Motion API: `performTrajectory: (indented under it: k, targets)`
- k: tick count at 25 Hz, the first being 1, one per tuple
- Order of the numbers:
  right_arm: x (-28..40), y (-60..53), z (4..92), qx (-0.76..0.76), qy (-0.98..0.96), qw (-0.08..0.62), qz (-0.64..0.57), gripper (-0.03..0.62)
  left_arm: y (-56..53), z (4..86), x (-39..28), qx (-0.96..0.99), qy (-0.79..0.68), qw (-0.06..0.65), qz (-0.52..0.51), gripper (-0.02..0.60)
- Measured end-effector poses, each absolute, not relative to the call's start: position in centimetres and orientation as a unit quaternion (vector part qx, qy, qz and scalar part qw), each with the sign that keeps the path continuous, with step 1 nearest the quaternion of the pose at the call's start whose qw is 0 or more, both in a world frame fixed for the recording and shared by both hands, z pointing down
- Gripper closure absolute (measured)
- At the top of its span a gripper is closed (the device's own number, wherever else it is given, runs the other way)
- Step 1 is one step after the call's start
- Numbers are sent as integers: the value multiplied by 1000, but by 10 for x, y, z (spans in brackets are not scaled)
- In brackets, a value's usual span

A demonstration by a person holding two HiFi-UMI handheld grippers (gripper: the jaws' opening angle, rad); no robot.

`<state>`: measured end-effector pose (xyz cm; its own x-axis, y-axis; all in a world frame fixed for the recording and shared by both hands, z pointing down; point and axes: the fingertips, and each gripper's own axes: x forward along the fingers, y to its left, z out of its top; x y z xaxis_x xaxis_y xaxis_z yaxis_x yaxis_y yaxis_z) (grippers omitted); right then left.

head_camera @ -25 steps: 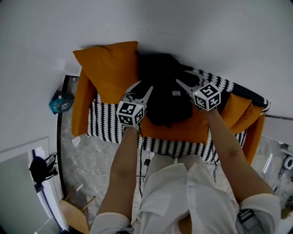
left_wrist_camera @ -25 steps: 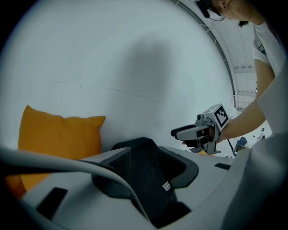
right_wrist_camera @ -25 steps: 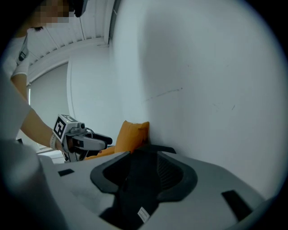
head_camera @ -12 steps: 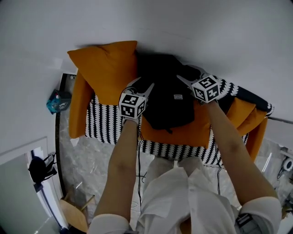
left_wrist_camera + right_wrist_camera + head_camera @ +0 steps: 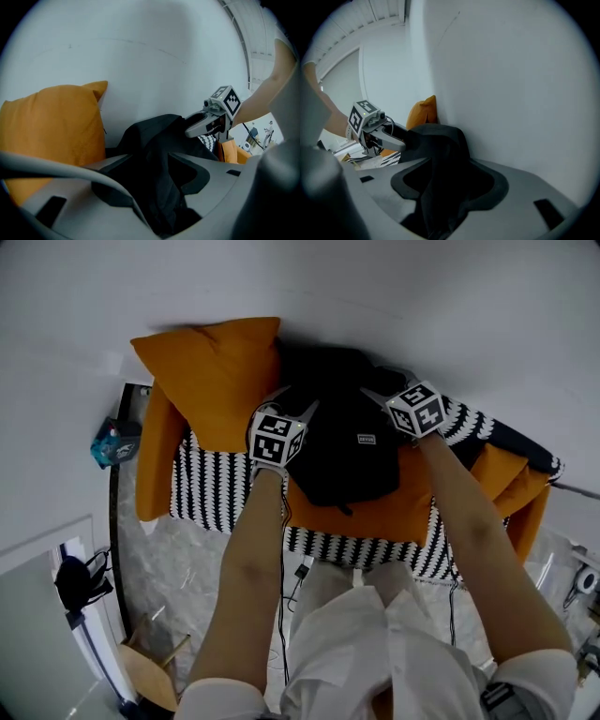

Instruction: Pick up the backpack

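A black backpack (image 5: 352, 442) leans on the orange sofa (image 5: 412, 502) against the wall. My left gripper (image 5: 292, 404) is at its upper left side and my right gripper (image 5: 382, 385) at its upper right. In the left gripper view the jaws are opening around a fold of the backpack (image 5: 154, 140); the left gripper (image 5: 157, 187) does not press on it. In the right gripper view the right gripper (image 5: 445, 187) stands wide, with backpack (image 5: 440, 140) fabric hanging loose in the gap. Each view shows the other gripper beyond the bag.
A big orange cushion (image 5: 211, 371) stands left of the backpack, and a black-and-white striped blanket (image 5: 211, 488) covers the seat. The white wall (image 5: 375, 296) is close behind. On the floor are a cable (image 5: 295, 577), a wooden chair (image 5: 150, 681) and a blue object (image 5: 114, 442).
Both grippers have moved in toward the top of the backpack and their jaws have spread wider. The backpack stays on the sofa.
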<state>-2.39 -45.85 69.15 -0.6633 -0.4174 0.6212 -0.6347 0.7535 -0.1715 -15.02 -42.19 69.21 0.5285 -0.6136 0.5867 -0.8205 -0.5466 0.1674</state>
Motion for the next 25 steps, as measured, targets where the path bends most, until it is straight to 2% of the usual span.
performTrajectory:
  k: [3,8,12,14,25]
  targets:
    - [-33,-451,692,281,-896,286,189,374,-421,696,-143,848,-415,224,241,337]
    - [-33,-437,683,293,-899,255,204,462,-413,695,-139,843,-429,237,222,345]
    - [-27,-426,675,307,-898,244,201,531,-403,689,-141,829,-458,247,204,421]
    - [-25,-419,671,312,-898,236,201,536,-398,686,-142,824,-469,252,194,454]
    - [-12,-365,645,332,-896,202,216,548,-348,662,-126,826,-468,261,177,515]
